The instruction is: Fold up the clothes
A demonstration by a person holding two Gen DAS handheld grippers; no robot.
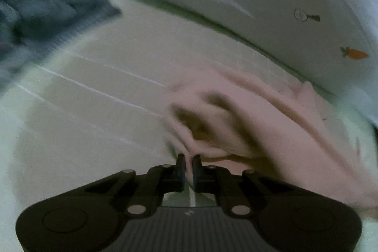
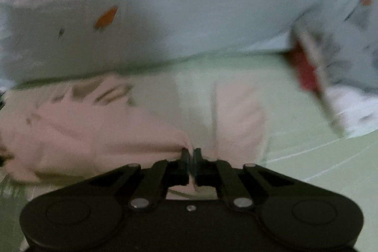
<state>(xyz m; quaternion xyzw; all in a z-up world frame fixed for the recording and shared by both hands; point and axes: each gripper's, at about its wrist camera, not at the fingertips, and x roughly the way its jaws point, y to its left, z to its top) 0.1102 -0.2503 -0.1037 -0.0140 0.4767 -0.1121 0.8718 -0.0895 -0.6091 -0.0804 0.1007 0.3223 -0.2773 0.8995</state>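
A soft, pale pink garment (image 1: 271, 124) is lying crumpled on a pale green bed sheet (image 1: 94, 122), stretching up and rightward from the left claw (image 1: 188, 161) and leftward from the right claw (image 2: 191, 154). Each claw is pinching an edge of it, jaws nearly closed. Beyond lies a light blue carrot-print quilt (image 2: 189, 4); dark grey clothes (image 1: 47, 13) are sitting far left, nothing blocking.
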